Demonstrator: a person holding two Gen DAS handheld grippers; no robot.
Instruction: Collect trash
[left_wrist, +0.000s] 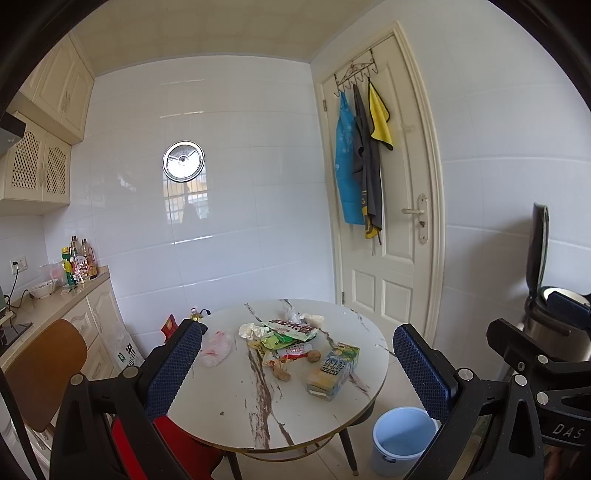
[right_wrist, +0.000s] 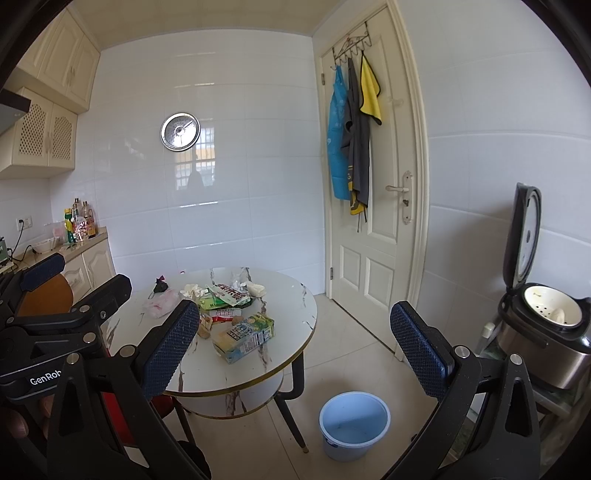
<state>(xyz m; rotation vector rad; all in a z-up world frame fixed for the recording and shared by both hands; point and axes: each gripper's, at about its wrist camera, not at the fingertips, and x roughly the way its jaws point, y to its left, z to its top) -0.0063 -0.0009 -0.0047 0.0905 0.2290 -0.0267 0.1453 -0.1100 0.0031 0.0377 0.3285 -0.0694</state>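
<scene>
2 hand-held grippers, left (left_wrist: 297, 363) and right (right_wrist: 294, 341) (both spread, empty), above tabletop (right_wrist: 236, 373) litter; 1 blue bucket (right_wrist: 354, 424) on floor.

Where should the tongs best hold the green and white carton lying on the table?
Probably across the carton's long flat sides, coming from above. It lies flat near the table's front edge, its narrow width suits open tongs, and that end is clear of the wrapper pile.

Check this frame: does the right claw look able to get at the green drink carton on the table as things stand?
Probably yes. The right claw is open and empty, and the green drink carton lies at the near edge of the trash pile on the round table, with nothing standing between them.
</scene>
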